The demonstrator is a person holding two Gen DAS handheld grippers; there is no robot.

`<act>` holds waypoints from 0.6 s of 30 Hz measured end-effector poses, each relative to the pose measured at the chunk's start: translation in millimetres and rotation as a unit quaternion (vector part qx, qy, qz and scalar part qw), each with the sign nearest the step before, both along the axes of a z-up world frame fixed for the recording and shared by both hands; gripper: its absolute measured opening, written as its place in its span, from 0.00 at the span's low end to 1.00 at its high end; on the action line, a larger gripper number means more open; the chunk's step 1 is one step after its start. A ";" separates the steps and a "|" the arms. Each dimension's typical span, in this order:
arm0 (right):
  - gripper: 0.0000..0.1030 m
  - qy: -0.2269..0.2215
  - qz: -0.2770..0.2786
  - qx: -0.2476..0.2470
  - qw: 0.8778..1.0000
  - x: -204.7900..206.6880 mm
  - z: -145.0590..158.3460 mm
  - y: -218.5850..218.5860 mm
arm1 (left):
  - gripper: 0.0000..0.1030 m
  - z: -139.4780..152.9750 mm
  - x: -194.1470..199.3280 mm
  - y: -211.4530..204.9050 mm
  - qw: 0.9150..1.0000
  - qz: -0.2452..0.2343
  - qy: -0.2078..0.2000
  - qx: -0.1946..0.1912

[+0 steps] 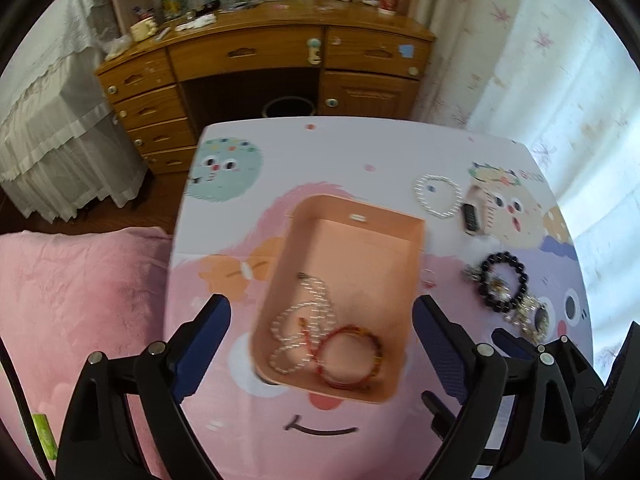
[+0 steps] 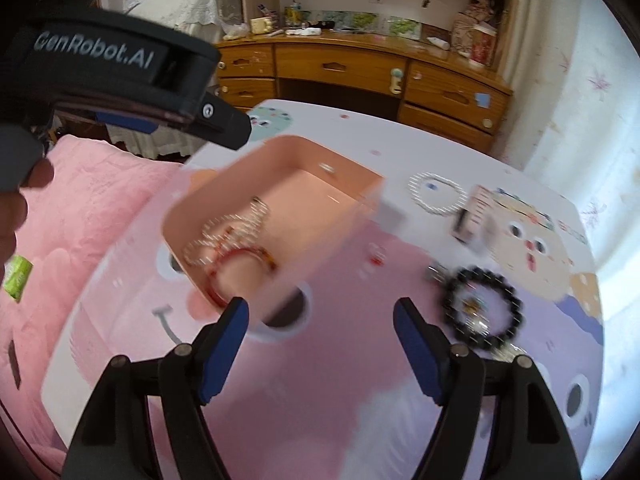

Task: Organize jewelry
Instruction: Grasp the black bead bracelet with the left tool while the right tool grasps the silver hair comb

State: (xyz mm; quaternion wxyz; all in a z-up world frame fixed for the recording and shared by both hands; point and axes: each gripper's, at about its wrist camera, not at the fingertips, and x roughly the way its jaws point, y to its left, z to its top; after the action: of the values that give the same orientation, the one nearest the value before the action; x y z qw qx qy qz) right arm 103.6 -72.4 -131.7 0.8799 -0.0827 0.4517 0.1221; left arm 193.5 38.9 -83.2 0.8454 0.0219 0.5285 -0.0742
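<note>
Two grippers hang over the table (image 1: 320, 152), whose printed cartoon cover carries everything in question. Largest item is the pink box (image 1: 400, 240), lying lengthwise away from the left gripper (image 1: 322, 344), directly ahead between its spread fingers but not touched by them; this gripper holds nothing. Inside the box, at its near end, lie a pearl strand (image 1: 298, 324) and a red bangle (image 1: 352, 354), apparently already sorted. Outside it, to the right, three loose pieces remain: a black bead bracelet (image 2: 482, 308) nearest, a white bead bracelet (image 2: 436, 194) farther back, and a small dark piece (image 1: 470, 218) beside the latter, too blurred to identify. The deciding relation: the black bracelet lies flat just ahead and to the right of the right gripper (image 2: 320, 344), near its right finger, outside the gap. The right gripper is likewise released and empty. It is judged the nearer tool; a rightward shift would seem needed to straddle the ring. Both views are motion-blurred, so fine detail is unreliable.
</note>
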 end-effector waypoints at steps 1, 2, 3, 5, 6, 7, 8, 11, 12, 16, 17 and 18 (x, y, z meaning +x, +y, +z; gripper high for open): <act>0.73 -0.003 -0.003 -0.004 1.000 -5.2 0.5 -6.9 | 0.89 0.4 -1.1 -5.7 1.000 -0.005 0.001 -0.002; 0.73 -0.005 -0.005 -0.005 1.000 -8.5 0.9 -12.8 | 0.89 0.6 -3.2 -15.2 1.000 -0.014 0.002 -0.005; 0.73 -0.008 -0.007 -0.004 1.000 -13.5 1.3 -21.1 | 0.89 0.6 -4.8 -22.6 1.000 -0.021 0.004 -0.008; 0.73 -0.010 -0.012 -0.003 1.000 -22.0 1.6 -36.7 | 0.92 0.1 -8.1 -38.2 0.999 -0.035 0.011 -0.016; 0.73 -0.010 -0.015 -0.003 1.000 -24.1 1.6 -41.6 | 0.93 -0.6 -9.8 -45.5 0.999 -0.039 0.015 -0.020; 0.73 -0.010 -0.018 -0.004 1.000 -27.5 1.0 -49.2 | 0.93 -1.4 -11.4 -52.8 0.999 -0.042 0.019 -0.022; 0.73 -0.010 -0.019 -0.006 1.000 -30.6 0.2 -55.5 | 0.93 -2.5 -13.1 -60.5 0.998 -0.044 0.022 -0.025; 0.73 -0.011 -0.016 -0.020 1.000 -37.0 -3.1 -70.1 | 0.93 -6.1 -16.6 -82.4 0.998 -0.046 0.036 -0.031; 0.73 -0.011 -0.013 -0.025 1.000 -37.5 -4.2 -73.3 | 0.93 -6.9 -17.4 -87.8 0.998 -0.047 0.040 -0.031; 0.73 -0.014 0.014 -0.066 0.998 -42.1 -10.3 -88.6 | 0.94 -13.0 -19.9 -117.2 0.996 -0.051 0.065 -0.036; 0.73 -0.017 0.023 -0.079 0.996 -43.6 -12.6 -92.4 | 0.94 -15.9 -19.7 -125.8 0.995 -0.050 0.073 -0.037; 0.73 -0.018 0.030 -0.089 0.995 -44.2 -14.4 -95.5 | 0.94 -19.0 -19.0 -132.3 0.995 -0.049 0.081 -0.039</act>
State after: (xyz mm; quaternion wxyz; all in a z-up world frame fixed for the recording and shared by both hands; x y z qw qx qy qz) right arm 59.3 -167.9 -146.1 0.8732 -0.1762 0.4419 0.1060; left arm 174.5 -93.3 -102.2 0.7955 0.0089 0.5901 -0.1375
